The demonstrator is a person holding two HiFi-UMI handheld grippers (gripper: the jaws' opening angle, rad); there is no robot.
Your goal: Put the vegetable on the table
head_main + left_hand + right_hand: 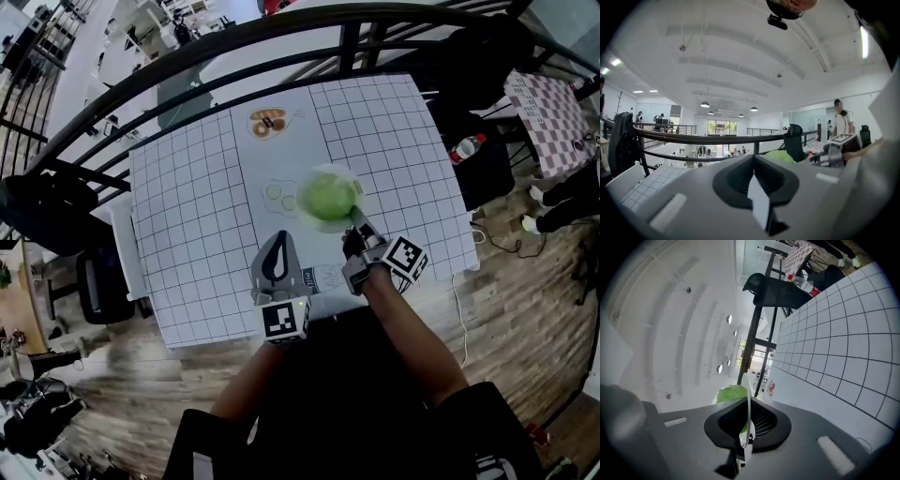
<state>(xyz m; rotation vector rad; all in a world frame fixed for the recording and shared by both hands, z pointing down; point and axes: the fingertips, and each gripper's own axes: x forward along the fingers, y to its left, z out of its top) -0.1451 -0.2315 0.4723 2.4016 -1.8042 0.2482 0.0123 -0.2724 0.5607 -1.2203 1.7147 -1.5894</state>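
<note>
A round green vegetable lies on a thin white plate, held above the white grid-marked table. My right gripper is shut on the near rim of the plate. In the right gripper view the plate stands edge-on between the jaws, and the vegetable shows to its left. My left gripper hangs over the table's near edge, left of the plate, shut with nothing in it and pointing up and away. From the left gripper view the vegetable peeks over the gripper body.
A black railing curves round the far side of the table. Food pictures are printed on the middle mat. A bottle lies on dark furniture at the right. A black chair stands at the left.
</note>
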